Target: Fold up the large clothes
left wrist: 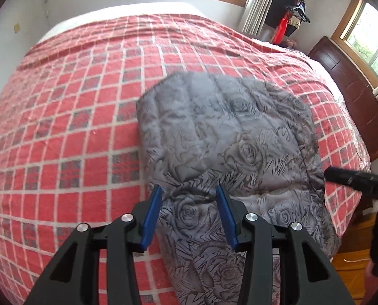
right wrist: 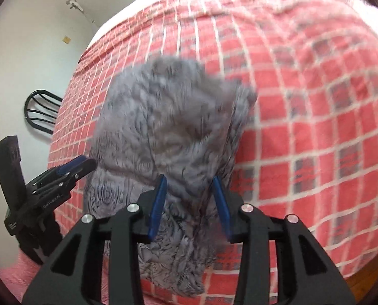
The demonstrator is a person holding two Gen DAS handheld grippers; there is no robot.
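1. The garment [left wrist: 229, 137], a grey quilted piece with a rose print, lies on the bed [left wrist: 62, 127], on its red checked blanket, near the bed's near edge and toward its right side as the left wrist view shows it. Its lower end hangs over that near edge.

2. It already looks folded into a compact, roughly oblong bundle: a doubled layer shows across the middle, and no sleeve sticks out. I judge the main folds done.

3. The left hand-held gripper [left wrist: 189, 216] points down over the near part of the bundle. Its blue pads [left wrist: 152, 218] stand apart with cloth in view between them, but they do not press on it, so it is open and holds nothing.

4. The right hand-held gripper [right wrist: 189, 206] is over the right side of the bundle, also with its jaws parted. The right wrist view is blurred, yet the pads seem clear of the fabric, so I read it as open.

5. What is left, by my judgement: little. Perhaps smoothing the top, squaring the edges, or pulling the overhanging end fully onto the bed. Whether another fold is intended cannot be told from here.
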